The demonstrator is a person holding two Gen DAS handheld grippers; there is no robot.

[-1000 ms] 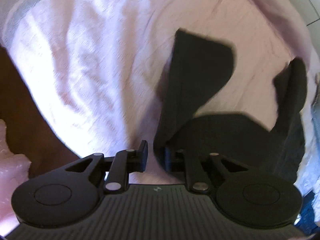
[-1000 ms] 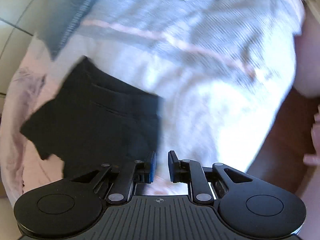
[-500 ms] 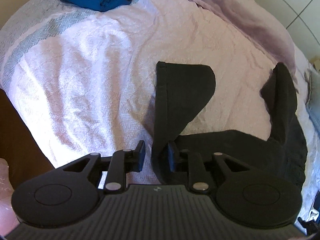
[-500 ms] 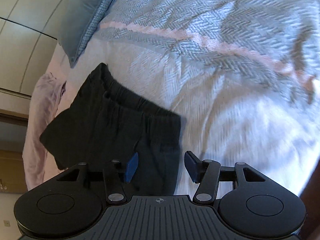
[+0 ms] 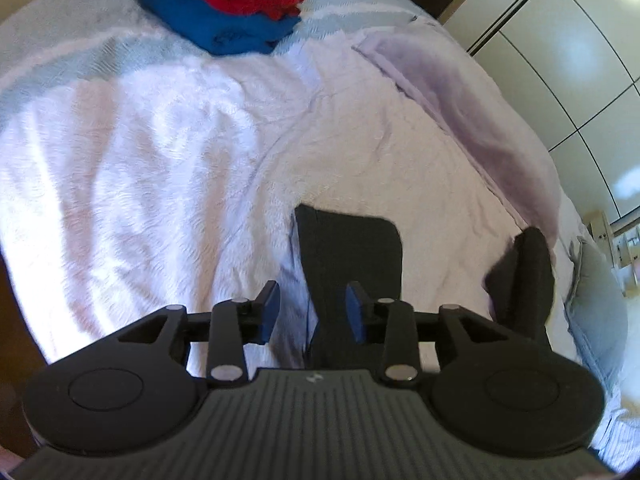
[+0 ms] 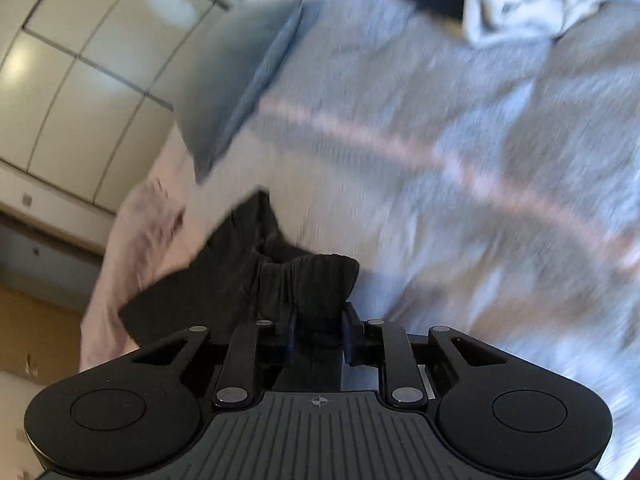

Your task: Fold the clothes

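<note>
Black pants (image 5: pixel 352 248) lie on a white and pink bedspread (image 5: pixel 140 160), one leg straight ahead and another dark part (image 5: pixel 528 280) off to the right. My left gripper (image 5: pixel 314 312) hovers over the near leg; its jaws are opening, the cloth's edge lies under the gap, and the blue pads do not press on it. In the right wrist view the ribbed waistband (image 6: pixel 312 276) is bunched between the pads of my right gripper (image 6: pixel 319 336), whose jaws are closing on it. The rest of the pants (image 6: pixel 208 292) trails to the left.
A folded red and blue stack (image 5: pixel 224 4) sits at the far end of the bed. A lilac blanket (image 5: pixel 480 120) runs along the right side. A blue-grey pillow (image 6: pixel 236 92) and a white cloth (image 6: pixel 516 8) lie beyond the waistband. Wardrobe doors (image 6: pixel 80 60) stand to the left.
My left gripper's jaws widened and the view tipped up, bringing the folded stack into sight. My right gripper opened, dropped onto the waistband and closed around it, bunching the cloth.
</note>
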